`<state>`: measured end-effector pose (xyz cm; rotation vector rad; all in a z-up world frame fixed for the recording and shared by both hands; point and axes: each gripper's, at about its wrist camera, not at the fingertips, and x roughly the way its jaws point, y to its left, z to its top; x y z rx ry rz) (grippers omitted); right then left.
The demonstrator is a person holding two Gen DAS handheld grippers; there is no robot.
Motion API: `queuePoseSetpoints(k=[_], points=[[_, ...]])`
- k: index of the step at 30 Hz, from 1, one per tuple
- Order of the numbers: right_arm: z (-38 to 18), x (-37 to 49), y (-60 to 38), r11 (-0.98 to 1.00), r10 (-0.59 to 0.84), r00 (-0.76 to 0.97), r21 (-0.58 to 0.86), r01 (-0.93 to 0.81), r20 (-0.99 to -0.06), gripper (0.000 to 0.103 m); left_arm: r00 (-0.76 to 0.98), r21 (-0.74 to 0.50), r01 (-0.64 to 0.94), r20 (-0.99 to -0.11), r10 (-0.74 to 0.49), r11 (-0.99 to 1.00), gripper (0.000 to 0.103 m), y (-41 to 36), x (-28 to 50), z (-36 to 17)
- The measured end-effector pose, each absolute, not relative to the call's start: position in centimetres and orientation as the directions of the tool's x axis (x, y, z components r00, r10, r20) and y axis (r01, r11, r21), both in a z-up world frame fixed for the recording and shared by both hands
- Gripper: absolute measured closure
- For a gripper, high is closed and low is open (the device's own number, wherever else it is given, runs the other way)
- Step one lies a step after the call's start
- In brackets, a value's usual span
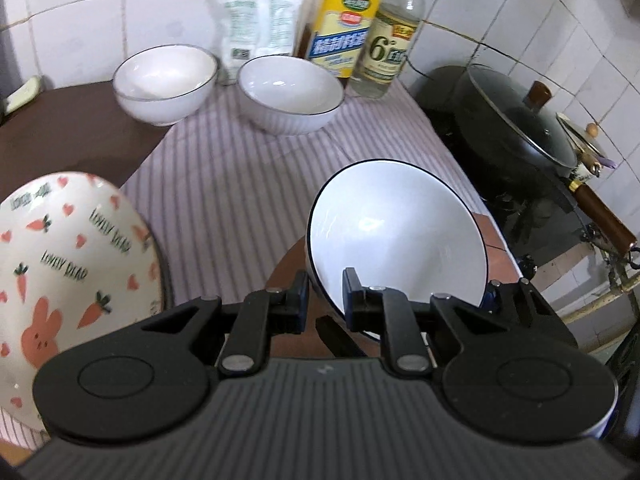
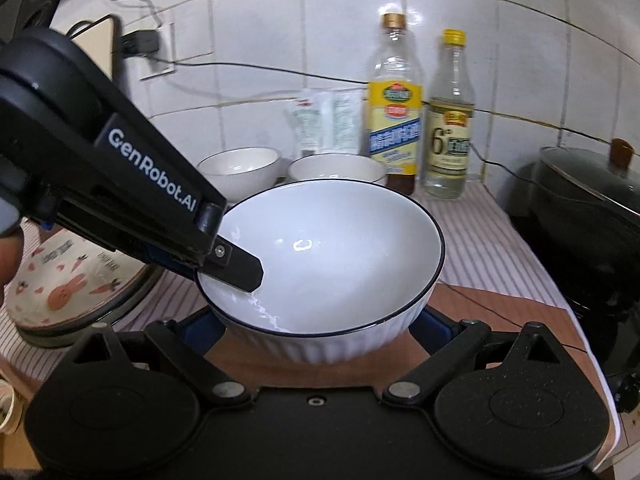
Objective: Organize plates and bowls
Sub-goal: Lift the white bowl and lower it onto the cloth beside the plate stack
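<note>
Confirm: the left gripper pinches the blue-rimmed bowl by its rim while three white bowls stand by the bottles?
Two white bowls, not three, stand by the bottles, per the left wrist view; the left gripper pinches the blue-rimmed bowl by its rim.

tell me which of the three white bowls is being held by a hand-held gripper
The near bowl, the one with the dark rim at the front. The left hand-held gripper pinches its rim, while the other two bowls sit free by the bottles.
</note>
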<state>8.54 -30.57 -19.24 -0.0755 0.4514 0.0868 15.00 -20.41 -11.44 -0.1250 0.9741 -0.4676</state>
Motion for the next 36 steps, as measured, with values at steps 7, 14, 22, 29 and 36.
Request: queuePoseSetpoints(k=[7, 14, 22, 29, 36], points=[[-19.9, 9.5, -29.9, 0.987, 0.115, 0.878, -0.048, -0.155, -0.464, 0.004, 0.471, -0.293, 0.288, -0.786, -0.401, 0.912, 0.087, -19.2, 15.2, -12.3], [-20.9, 10.9, -30.2, 0.978, 0.172, 0.848, -0.019, -0.209, -0.501, 0.004, 0.467, -0.277, 0.255, -0.804, -0.369, 0.926, 0.087, -18.8, 15.9, -13.4], [-21.4, 11.9, -30.0, 0.97, 0.168, 0.825, -0.059, -0.236, -0.54, 0.004, 0.43, -0.299, 0.224, -0.824, -0.369, 0.928, 0.086, -18.6, 16.6, -14.3], [-21.6, 12.2, -30.0, 0.97, 0.168, 0.817, -0.056, -0.237, -0.551, 0.004, 0.43, -0.298, 0.224, -0.824, -0.369, 0.928, 0.086, -18.7, 17.0, -15.0], [-20.6, 9.8, -29.6, 0.976, 0.141, 0.836, -0.068, -0.208, -0.53, 0.004, 0.379, -0.285, 0.134, -0.87, -0.315, 0.949, 0.082, -19.3, 17.5, -15.1]])
